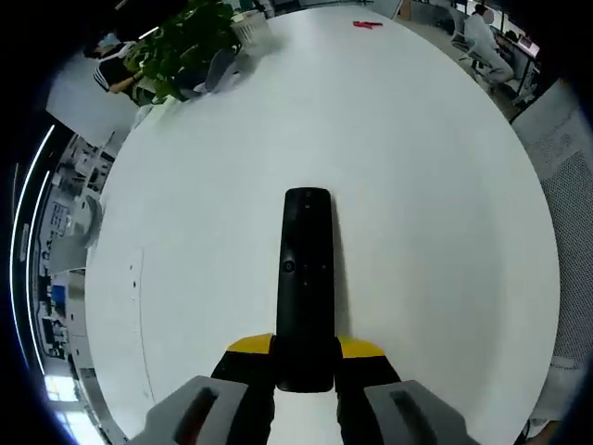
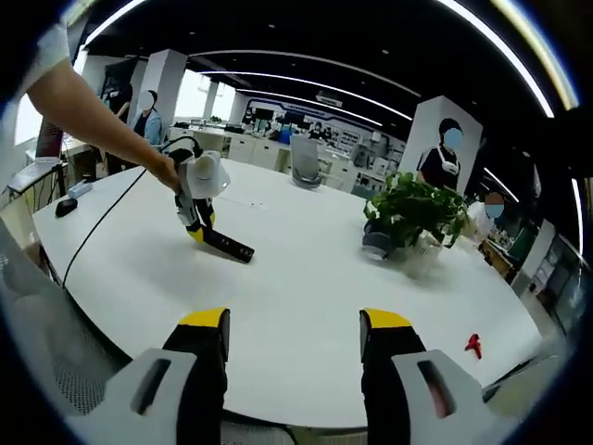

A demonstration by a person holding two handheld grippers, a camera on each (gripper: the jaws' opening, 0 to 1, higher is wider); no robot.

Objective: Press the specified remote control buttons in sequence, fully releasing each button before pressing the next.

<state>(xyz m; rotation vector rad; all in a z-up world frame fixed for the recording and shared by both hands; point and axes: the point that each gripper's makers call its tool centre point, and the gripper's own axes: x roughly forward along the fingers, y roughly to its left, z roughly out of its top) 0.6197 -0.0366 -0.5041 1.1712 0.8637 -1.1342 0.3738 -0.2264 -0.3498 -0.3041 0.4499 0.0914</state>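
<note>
Nearest in the left gripper view, the left gripper [image 1: 306, 357] pinches the near end of the black remote control [image 1: 306, 278] between its yellow-tipped jaws; the remote lies flat on the white table [image 1: 445, 204], pointing away toward the middle. In the right gripper view the same remote [image 2: 229, 245] sits toward the table's left side, with the left gripper [image 2: 196, 222] bearing down on one end, held by a person's hand [image 2: 167, 172]. The right gripper [image 2: 295, 334] hangs at the near edge, jaws spread on nothing. A potted plant [image 2: 414, 211] stands near the far edge. A small red object [image 2: 474, 345], perhaps a clip, lies near the right edge.
</note>
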